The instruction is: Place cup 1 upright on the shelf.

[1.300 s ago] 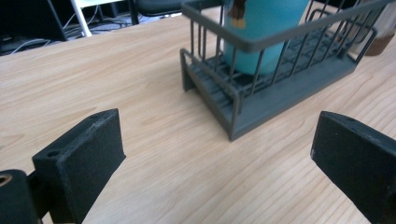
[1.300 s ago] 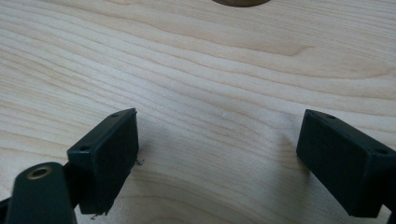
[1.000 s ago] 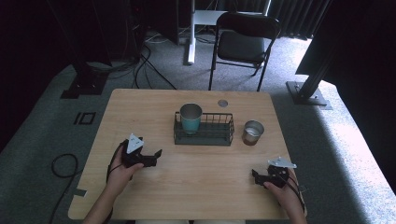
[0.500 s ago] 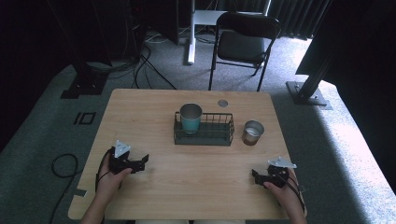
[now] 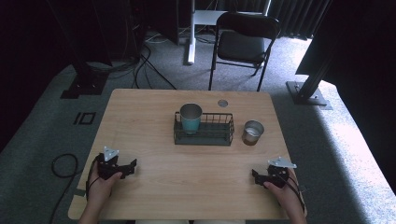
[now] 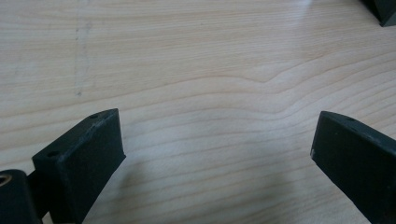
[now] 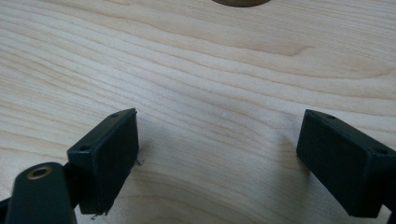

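A teal metal cup (image 5: 190, 117) stands upright in the left end of a black wire basket (image 5: 219, 136) at the table's middle. A second metal cup (image 5: 252, 132) stands on the wood just right of the basket. My left gripper (image 5: 130, 167) rests low near the front left of the table, held in a hand. In its own view, the left gripper (image 6: 215, 154) is open, with bare wood between its jaws. My right gripper (image 5: 256, 176) lies near the front right, well short of the cups. The right gripper (image 7: 219, 154) is open too and holds nothing.
The wooden table (image 5: 154, 107) has a small round grommet (image 5: 222, 103) behind the basket. A black folding chair (image 5: 243, 44) stands beyond the far edge, and cables lie on the floor at left. A brown rim (image 7: 240, 2) shows at the top edge of the right gripper view.
My left gripper has drawn back to the left and toward the front edge, most of it in the first half second. The right gripper and the cups have stayed put.
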